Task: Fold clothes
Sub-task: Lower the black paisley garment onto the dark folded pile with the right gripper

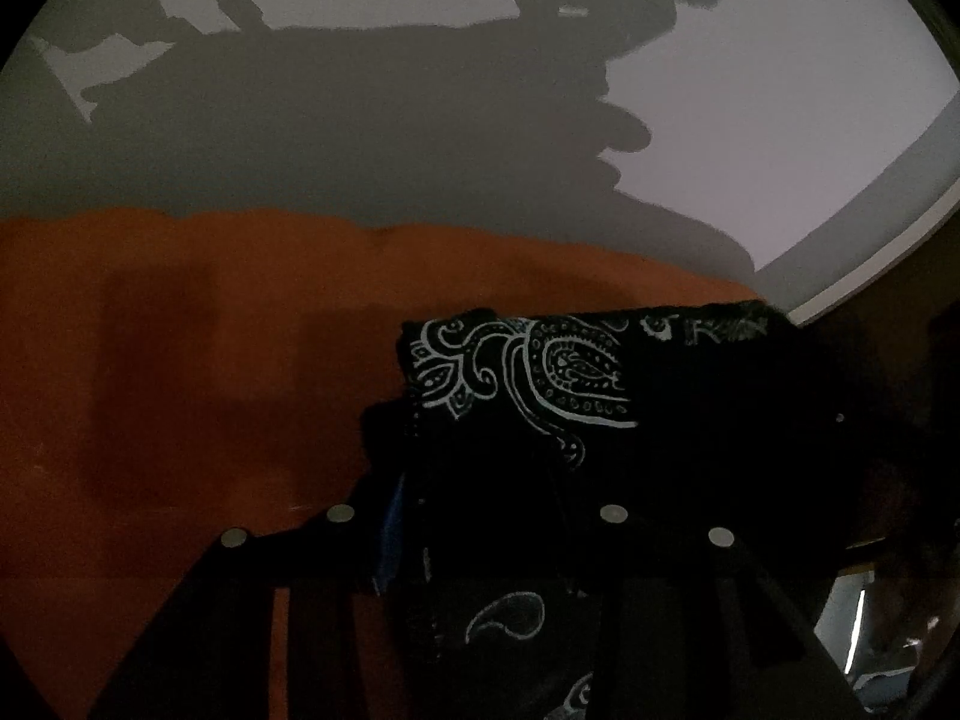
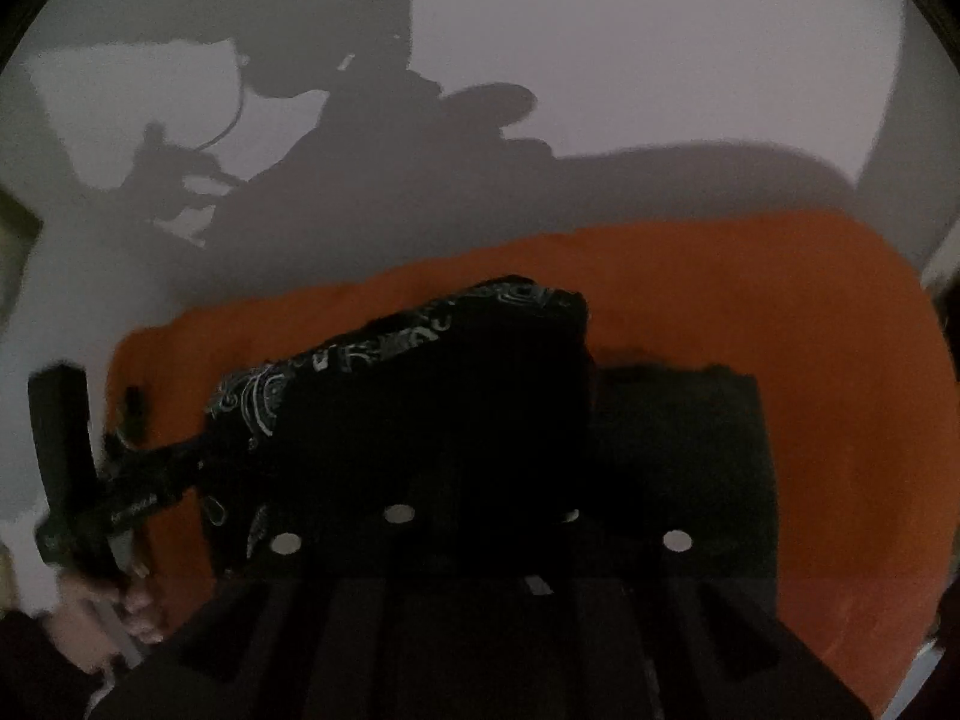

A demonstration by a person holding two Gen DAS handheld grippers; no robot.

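Black paisley bandana (image 1: 540,372) hangs bunched between both claws over orange cloth (image 1: 180,360) on white desk (image 1: 780,120). Left claw (image 1: 474,516) narrowed on one end, gripping it. Right claw (image 2: 480,516) nearly closed, pinching other end. White swirl print, fabric doubled over, dim light.

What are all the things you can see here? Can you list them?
black paisley cloth: one, black with white swirls, lifted over the orange cloth, hanging between both grippers
orange cloth: one, orange, spread flat on the table
table: one, pale grey-white, under everything, crossed by shadows
left gripper: one, black, far left in the right wrist view, black paisley cloth at its tip
right gripper: one, black, fingertips hidden by the black paisley cloth
hand: one, holding the left gripper
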